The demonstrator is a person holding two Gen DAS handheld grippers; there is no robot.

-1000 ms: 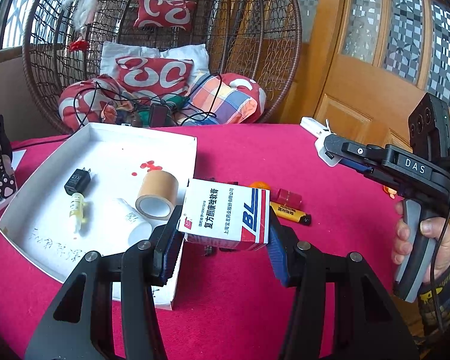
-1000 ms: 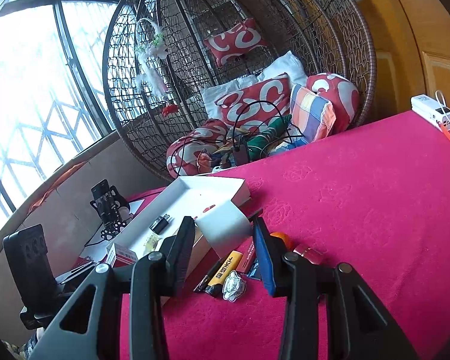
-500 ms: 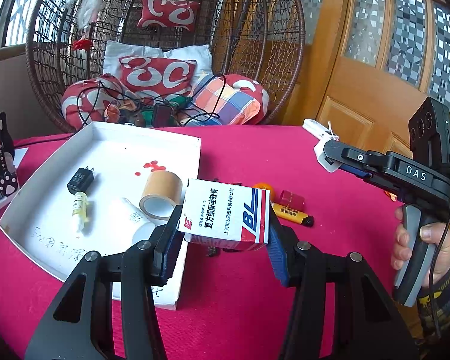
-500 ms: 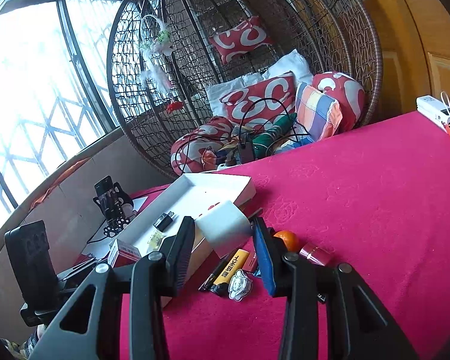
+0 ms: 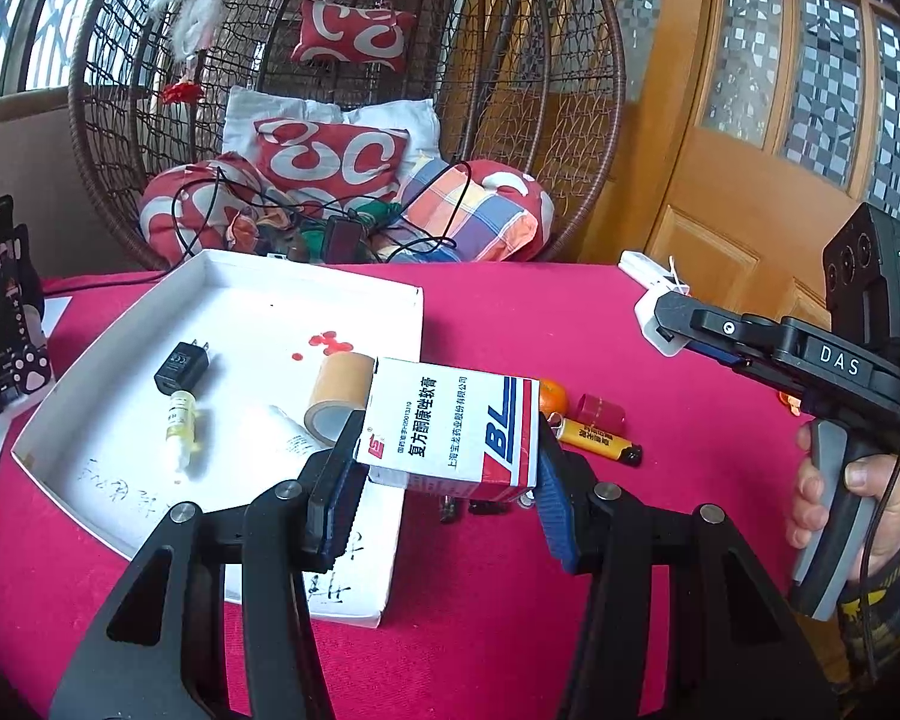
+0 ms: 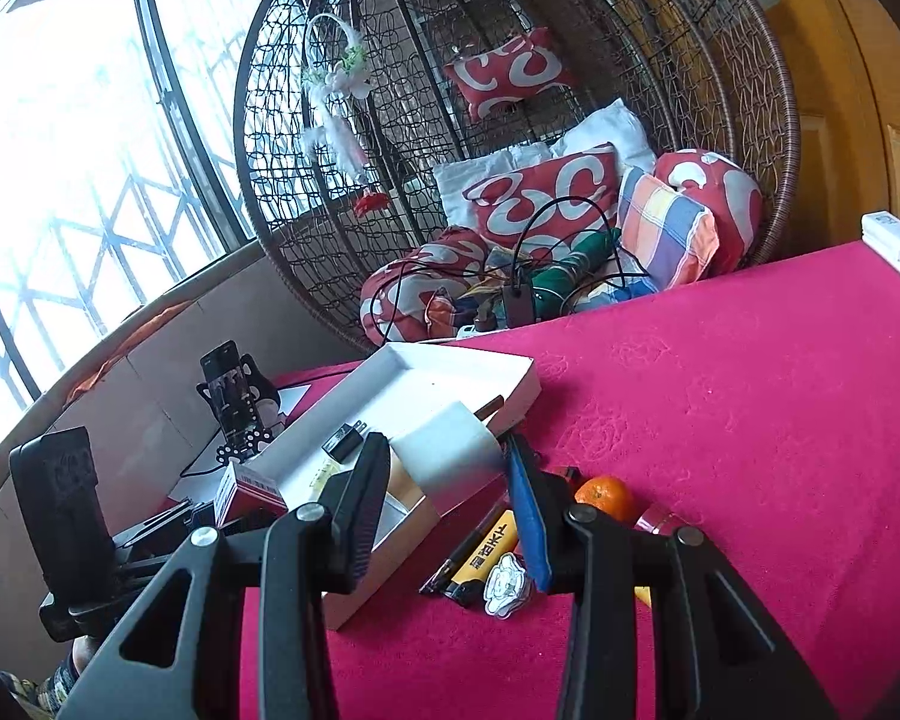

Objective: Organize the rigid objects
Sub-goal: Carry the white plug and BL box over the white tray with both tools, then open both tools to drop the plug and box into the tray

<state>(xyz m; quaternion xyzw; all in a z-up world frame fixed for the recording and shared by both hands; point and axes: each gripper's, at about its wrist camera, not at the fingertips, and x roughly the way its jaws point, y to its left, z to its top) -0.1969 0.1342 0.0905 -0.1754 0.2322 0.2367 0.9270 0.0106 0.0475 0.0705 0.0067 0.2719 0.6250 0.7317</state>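
Crimson cloth covers the table [image 5: 510,648], which stands before a wicker hanging chair [image 5: 342,90] piled with cushions and beside a wooden door [image 5: 768,138]. Left gripper [image 5: 447,474]: jaws closed on a medicine box [image 5: 450,423], held above the cloth over the near right edge of a white tray [image 5: 390,546]. Right gripper [image 6: 447,477]: jaws clamped on a white block [image 6: 444,450], above that tray's edge. Tape roll [image 5: 339,396], charger [image 5: 180,363] and vial [image 5: 180,426] lie inside the tray; lighter [image 5: 597,441] and orange [image 5: 552,399] rest on the cloth beside it.
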